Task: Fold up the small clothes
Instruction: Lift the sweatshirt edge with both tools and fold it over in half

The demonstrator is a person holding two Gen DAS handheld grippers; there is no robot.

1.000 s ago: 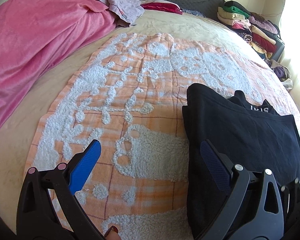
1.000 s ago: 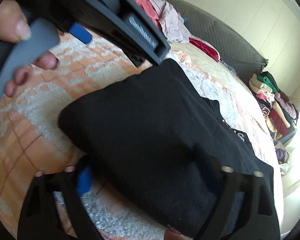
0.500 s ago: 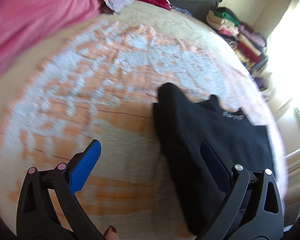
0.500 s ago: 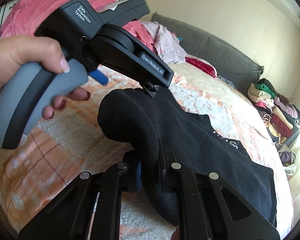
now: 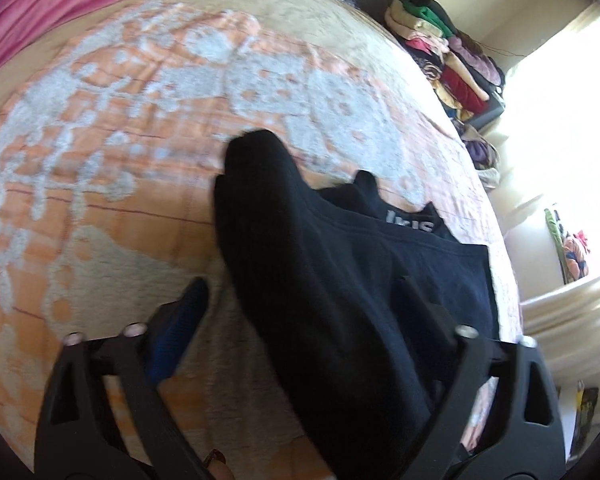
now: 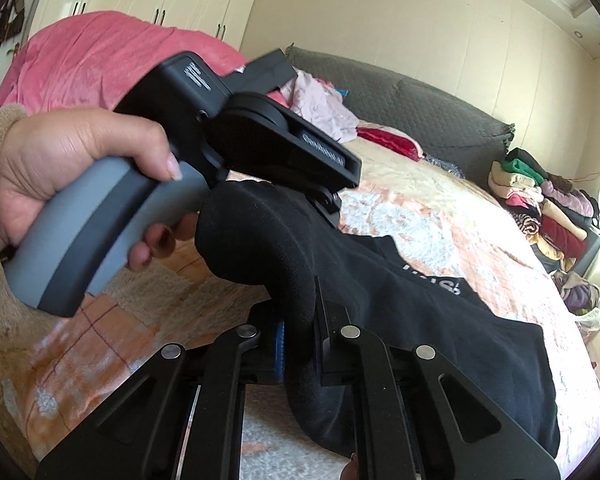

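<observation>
On a bed (image 5: 100, 216) spread with an orange-and-white fleece blanket, a black garment (image 5: 340, 288) is mid-fold. At nine o'clock in the right wrist view, the person's left hand (image 6: 72, 168) grips the handle of the left gripper (image 5: 300, 304), whose jaws stand spread wide with the raised fold of black cloth between them, not yet pinched. In the left wrist view the blue pad sits at seven o'clock clear of the cloth, while the other finger lies over the garment at four o'clock. Toward the centre, the right gripper (image 6: 300, 344) has its jaws pressed together on the near edge of the garment, lifting it into a rounded hump off the blanket. The garment's long axis runs from that pinch out toward three o'clock, where its flat end, printed with white letters, rests on the bed. The cloth lies ahead of and between both tools, the right one nearer its gathered edge. A stack of folded clothes (image 6: 540, 196) sits at two o'clock near the wall.
</observation>
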